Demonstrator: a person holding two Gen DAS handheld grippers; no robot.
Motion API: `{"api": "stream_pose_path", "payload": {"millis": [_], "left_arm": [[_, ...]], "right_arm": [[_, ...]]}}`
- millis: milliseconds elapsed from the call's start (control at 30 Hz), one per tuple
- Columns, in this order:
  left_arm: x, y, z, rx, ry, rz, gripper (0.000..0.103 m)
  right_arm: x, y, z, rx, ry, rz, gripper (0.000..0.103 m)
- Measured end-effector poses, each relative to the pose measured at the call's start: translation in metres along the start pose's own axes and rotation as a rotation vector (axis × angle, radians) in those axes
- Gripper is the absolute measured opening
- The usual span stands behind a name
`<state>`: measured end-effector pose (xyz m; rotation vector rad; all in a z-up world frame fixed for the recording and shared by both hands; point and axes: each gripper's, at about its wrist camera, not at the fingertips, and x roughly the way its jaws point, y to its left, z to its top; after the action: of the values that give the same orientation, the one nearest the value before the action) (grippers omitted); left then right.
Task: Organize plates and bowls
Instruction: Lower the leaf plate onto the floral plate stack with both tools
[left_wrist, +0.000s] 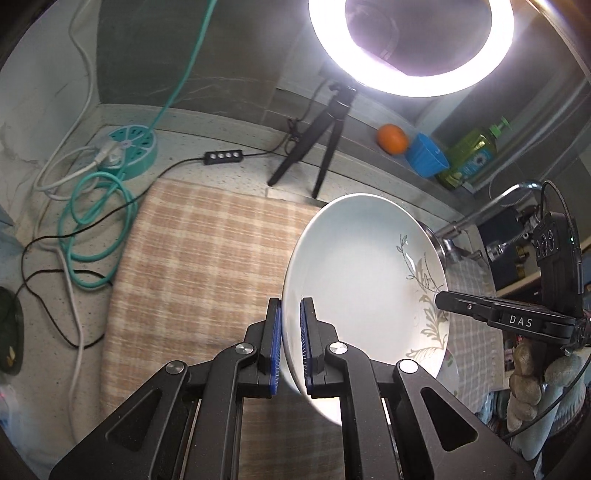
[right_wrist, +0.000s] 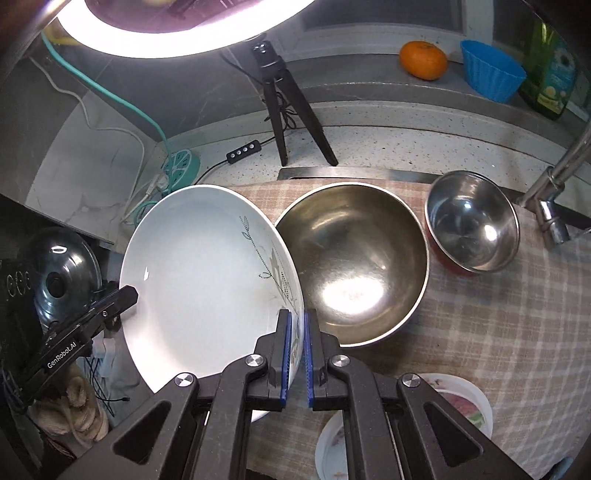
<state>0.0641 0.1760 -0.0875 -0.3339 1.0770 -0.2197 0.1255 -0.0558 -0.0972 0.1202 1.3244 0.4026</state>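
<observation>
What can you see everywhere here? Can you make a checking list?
Surface: checked cloth over a speckled counter.
Job's things: white plate held up tilted; big steel bowl, small steel bowl, patterned dishes on the cloth.
Clutter: orange, blue cup, soap bottle on the ledge.
Grippers: left gripper and right gripper each clamp the plate's rim, on opposite sides.
Cables: teal cord coiled by a round power strip.
Surroundings: ring light on a tripod; faucet.
</observation>
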Motion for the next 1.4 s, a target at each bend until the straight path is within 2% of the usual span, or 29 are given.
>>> {"api": "stream_pose_path", "payload": {"millis": [700, 1100, 1400], "left_arm": [[0.037, -0.095, -0.049, 0.129, 0.114, -0.105, 0.008], [0.07, -0.127, -0.079, 0.176, 0.208, -0.113, 0.008], [0.083, -0.138, -0.094, 0.204, 0.253, -0.112, 0.008]], "right_arm": [[-0.057, -0.104, -0.093, 0.192, -0.04, -0.043, 0.006], [-0.046, -0.152, -0.139, 0.292, -0.006, -0.075, 0.006], [-0.038, -0.17, -0.158, 0.332, 0.021, -0.093, 0.006]]}}
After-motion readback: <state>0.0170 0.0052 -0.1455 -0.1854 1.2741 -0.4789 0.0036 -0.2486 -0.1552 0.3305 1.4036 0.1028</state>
